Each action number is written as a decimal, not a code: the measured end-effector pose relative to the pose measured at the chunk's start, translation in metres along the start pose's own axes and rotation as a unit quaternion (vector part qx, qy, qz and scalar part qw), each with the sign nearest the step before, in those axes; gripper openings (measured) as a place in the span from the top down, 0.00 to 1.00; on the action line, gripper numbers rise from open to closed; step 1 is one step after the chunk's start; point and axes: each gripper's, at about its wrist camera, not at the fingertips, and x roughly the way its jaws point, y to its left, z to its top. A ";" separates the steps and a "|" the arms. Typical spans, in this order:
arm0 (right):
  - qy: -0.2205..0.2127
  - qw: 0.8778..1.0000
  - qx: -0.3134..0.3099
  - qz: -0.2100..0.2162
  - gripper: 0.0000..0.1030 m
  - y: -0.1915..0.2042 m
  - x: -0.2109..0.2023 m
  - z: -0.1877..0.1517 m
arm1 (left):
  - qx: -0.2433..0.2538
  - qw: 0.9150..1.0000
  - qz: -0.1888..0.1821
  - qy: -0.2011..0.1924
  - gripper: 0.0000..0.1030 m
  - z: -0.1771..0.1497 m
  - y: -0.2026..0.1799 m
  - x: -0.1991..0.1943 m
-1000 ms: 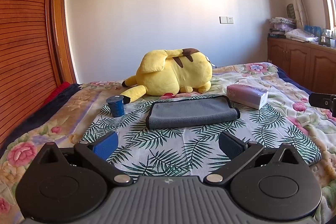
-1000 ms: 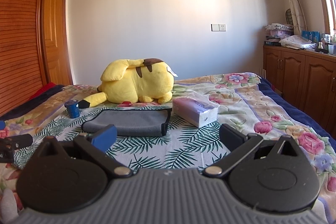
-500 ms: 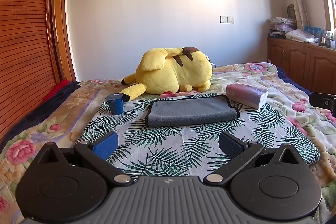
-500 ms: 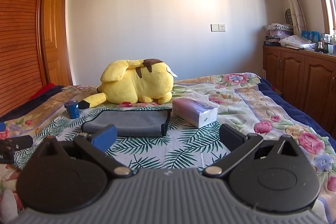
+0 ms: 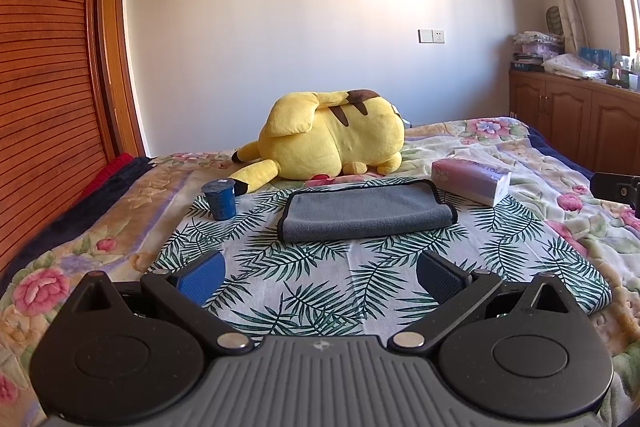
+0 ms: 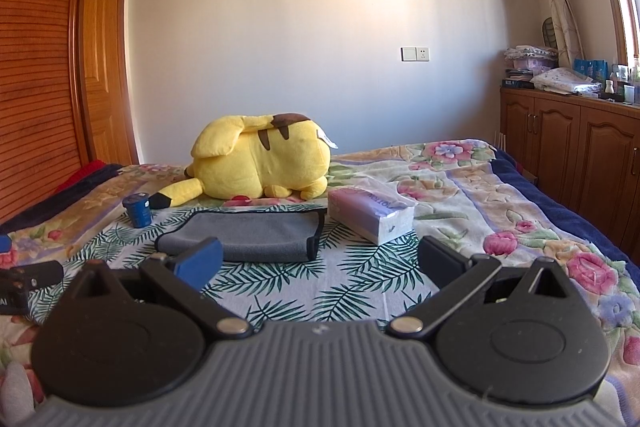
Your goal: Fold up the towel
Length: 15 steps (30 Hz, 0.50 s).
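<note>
The grey towel [image 5: 366, 211] already lies folded mid-bed, touched by neither the wide-open left gripper [image 5: 320, 273] nor the wide-open right gripper [image 6: 318, 259], so little seems left.

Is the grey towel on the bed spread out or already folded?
Folded. The grey black-edged towel lies as a compact rectangle with a rounded doubled edge nearest the camera and stacked layers visible at its right end.
</note>
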 end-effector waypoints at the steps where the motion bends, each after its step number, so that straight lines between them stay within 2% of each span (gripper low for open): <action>1: 0.000 1.000 0.000 0.000 0.00 0.000 0.000 0.000 | 0.000 1.000 0.000 0.000 0.00 0.000 0.000 0.000; 15: 0.000 1.000 0.000 0.000 0.00 0.000 0.000 0.000 | 0.002 1.000 0.000 -0.001 0.00 0.001 -0.001 -0.001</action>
